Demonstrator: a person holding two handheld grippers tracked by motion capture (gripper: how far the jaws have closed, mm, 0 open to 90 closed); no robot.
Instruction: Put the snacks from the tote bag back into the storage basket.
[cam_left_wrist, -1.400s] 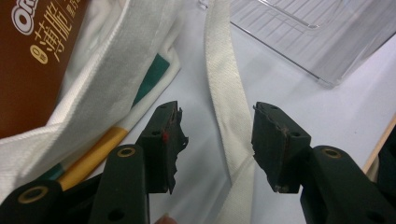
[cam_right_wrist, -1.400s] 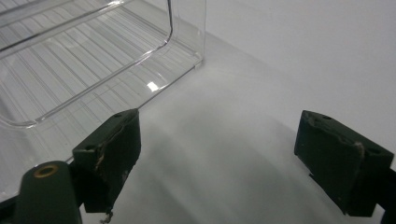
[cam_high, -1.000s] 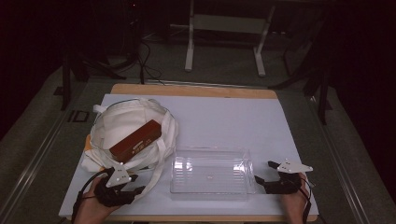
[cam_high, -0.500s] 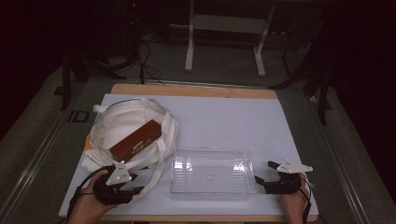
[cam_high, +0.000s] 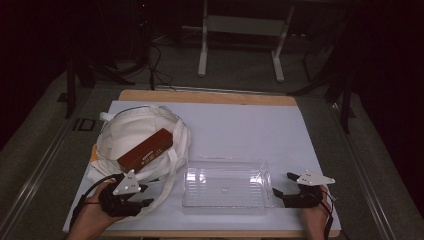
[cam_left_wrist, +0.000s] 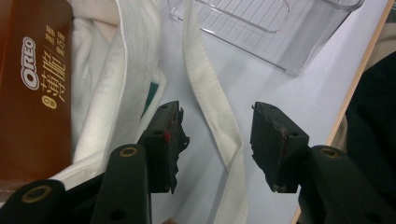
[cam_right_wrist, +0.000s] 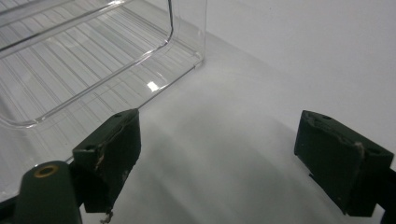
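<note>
Black two-jaw tongs (cam_high: 145, 199), brass rivets, grey three-cornered top plates, trailing black cables

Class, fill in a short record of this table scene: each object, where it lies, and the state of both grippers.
bag: white tote bag, table's left
box: brown Oreo box, lying on the bag
tray: clear plastic tray, empty, centre front
left gripper: open, bag strap between its jaws, not pinched
right gripper: open, holding nothing, at the tray's right end
</note>
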